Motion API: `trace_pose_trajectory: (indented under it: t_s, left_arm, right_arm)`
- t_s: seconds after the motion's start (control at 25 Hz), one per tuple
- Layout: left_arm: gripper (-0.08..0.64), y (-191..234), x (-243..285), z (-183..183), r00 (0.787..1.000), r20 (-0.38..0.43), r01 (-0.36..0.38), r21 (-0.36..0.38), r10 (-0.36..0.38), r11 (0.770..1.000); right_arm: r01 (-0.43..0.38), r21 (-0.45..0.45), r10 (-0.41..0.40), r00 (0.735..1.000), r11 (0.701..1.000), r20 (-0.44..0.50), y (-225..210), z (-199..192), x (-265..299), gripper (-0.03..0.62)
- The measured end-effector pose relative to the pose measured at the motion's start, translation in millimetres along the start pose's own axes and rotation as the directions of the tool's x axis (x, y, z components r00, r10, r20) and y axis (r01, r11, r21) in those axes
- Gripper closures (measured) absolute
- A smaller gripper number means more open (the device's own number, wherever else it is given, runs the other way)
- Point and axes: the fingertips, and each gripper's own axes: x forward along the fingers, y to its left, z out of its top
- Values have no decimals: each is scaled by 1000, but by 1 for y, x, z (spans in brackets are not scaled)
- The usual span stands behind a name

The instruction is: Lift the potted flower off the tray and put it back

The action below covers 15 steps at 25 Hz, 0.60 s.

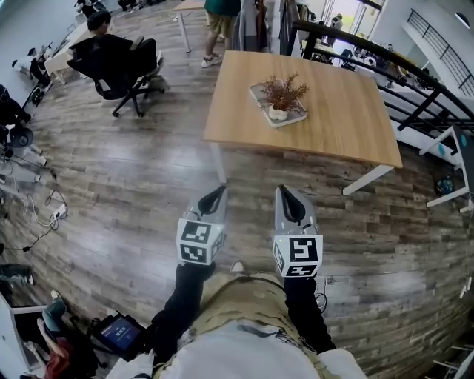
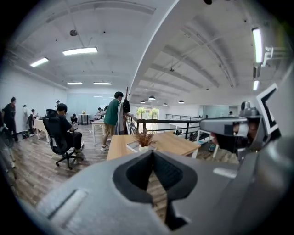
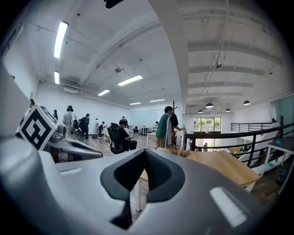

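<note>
A potted flower (image 1: 281, 96) with dry brown sprigs stands in a white pot on a grey tray (image 1: 295, 118), on a wooden table (image 1: 341, 118) well ahead of me. Both grippers hang over the wood floor, far short of the table. My left gripper (image 1: 215, 194) is shut and holds nothing. My right gripper (image 1: 286, 194) is shut and empty too. In the left gripper view the flower (image 2: 144, 138) shows small just past the closed tips of the left gripper (image 2: 153, 152). In the right gripper view the flower (image 3: 179, 151) peeks up beside the closed tips of the right gripper (image 3: 144, 151).
A person sits in a black office chair (image 1: 118, 63) at the far left. Another person (image 1: 219, 18) stands behind the table. A dark railing (image 1: 415, 74) runs along the right. Cables and gear (image 1: 29, 200) lie on the floor at the left.
</note>
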Motion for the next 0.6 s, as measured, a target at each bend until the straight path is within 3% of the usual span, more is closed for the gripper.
trace_pose_trajectory:
  t_s: [0.36, 0.6]
  left_arm:
    - [558, 48, 6, -13, 999, -34, 22, -33, -23, 999]
    - [558, 62, 40, -24, 996, -77, 29, -59, -33, 998]
  right_arm:
    - [20, 37, -19, 999, 999, -28, 25, -8, 38, 588]
    - [27, 48, -24, 997, 998, -70, 8, -23, 71, 588]
